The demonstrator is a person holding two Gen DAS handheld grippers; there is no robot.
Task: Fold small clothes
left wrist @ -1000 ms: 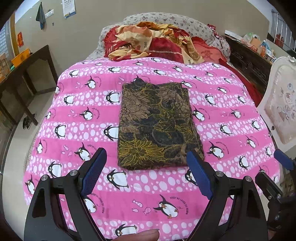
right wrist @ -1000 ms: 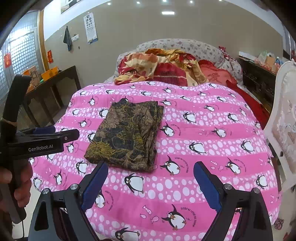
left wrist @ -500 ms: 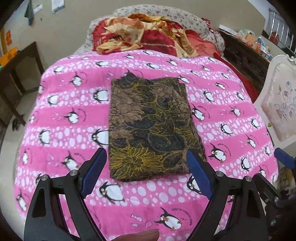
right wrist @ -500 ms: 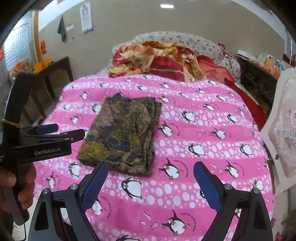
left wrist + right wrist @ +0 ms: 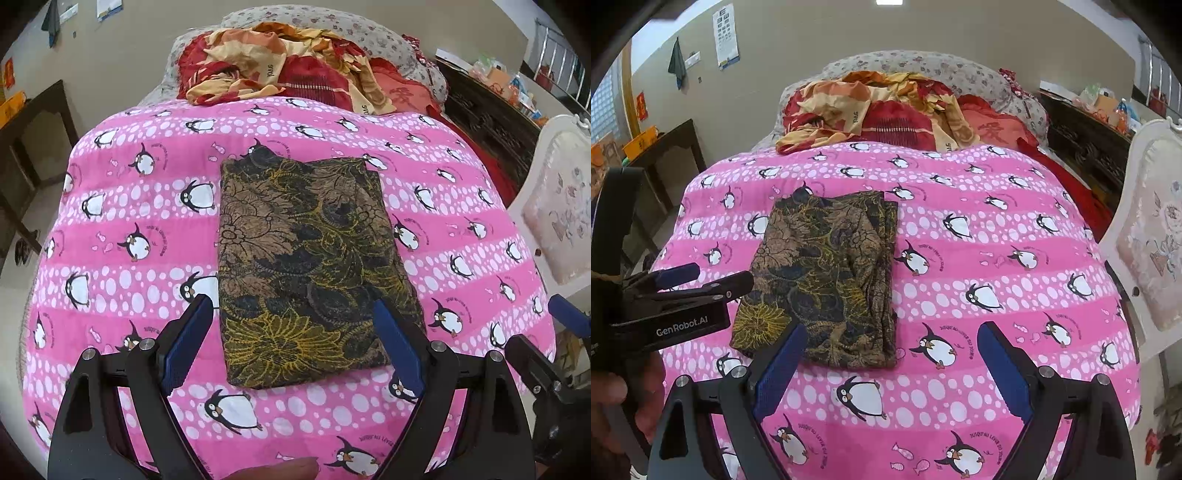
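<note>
A folded dark brown garment with a gold floral print (image 5: 306,266) lies flat on the pink penguin blanket (image 5: 129,206). It also shows in the right wrist view (image 5: 827,273), left of centre. My left gripper (image 5: 295,339) is open and empty, hovering above the garment's near edge. My right gripper (image 5: 890,369) is open and empty, just above the garment's near right corner. The left gripper's body (image 5: 676,306) shows at the left of the right wrist view.
A crumpled red and orange quilt (image 5: 280,70) lies at the head of the bed. A dark wooden table (image 5: 665,147) stands to the left. A white upholstered chair (image 5: 557,206) and a dark cabinet (image 5: 487,114) stand to the right.
Both grippers have moved forward and down toward the garment, which now looks larger and closer. Both stay open. The garment has not moved.
</note>
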